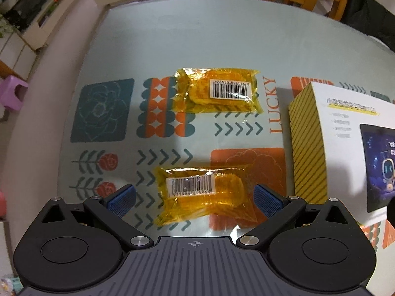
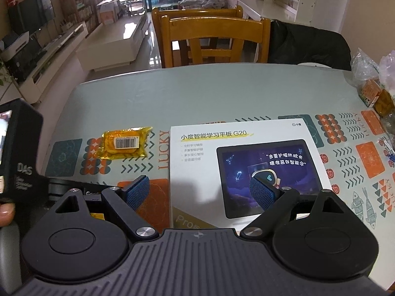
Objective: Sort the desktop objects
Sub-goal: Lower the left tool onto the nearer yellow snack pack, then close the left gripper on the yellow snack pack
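Packets, two, yellow see-through wrap, each with a barcode label and yellow pieces sealed inside. Near packet (image 1: 202, 194) lies flat on the desk (image 1: 197, 44) between the blue pads of the left tongs (image 1: 195, 201); tongs spread wide, pads apart from the wrap on both sides, nothing gripped. Far packet (image 1: 218, 90) lies beyond it, well apart, over the patterned cloth by the word LUCKY. One white box (image 2: 244, 170), tablet printed on its lid, lies flat to the right of both packets. Right tongs (image 2: 200, 191) hang over the box's near-left part, spread wide, empty. One wooden chair (image 2: 214, 42) at the far edge
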The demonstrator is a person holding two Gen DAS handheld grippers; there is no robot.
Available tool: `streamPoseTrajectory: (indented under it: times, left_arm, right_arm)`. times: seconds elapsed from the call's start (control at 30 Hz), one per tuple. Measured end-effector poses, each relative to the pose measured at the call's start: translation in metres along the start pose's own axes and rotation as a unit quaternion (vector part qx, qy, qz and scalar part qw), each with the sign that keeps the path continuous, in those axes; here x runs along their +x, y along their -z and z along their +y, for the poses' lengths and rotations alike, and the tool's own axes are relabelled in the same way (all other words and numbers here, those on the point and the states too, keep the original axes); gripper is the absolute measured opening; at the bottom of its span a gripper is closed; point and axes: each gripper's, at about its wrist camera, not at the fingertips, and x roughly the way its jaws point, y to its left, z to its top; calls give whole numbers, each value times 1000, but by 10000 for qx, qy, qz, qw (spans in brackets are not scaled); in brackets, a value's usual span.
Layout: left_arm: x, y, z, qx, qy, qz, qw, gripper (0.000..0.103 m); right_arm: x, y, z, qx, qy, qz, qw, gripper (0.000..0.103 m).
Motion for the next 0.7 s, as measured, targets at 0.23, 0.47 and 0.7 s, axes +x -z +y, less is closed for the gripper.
streamPoseTrajectory:
  times: [0.23, 0.47, 0.7]
  left_arm:
    - [26, -7, -5, -32, -51, 259, 9996, 103]
    - [46, -9, -7, -120, -93, 466, 9988, 103]
    - [61, -8, -9, -103, -201, 648, 9976, 103]
  right_arm:
    - [7, -1, -1, 39, 10, 96, 9999, 103]
    - [9, -1, -3, 66, 4, 149, 9999, 103]
    - [10, -1, -4, 93, -3, 202, 9998, 103]
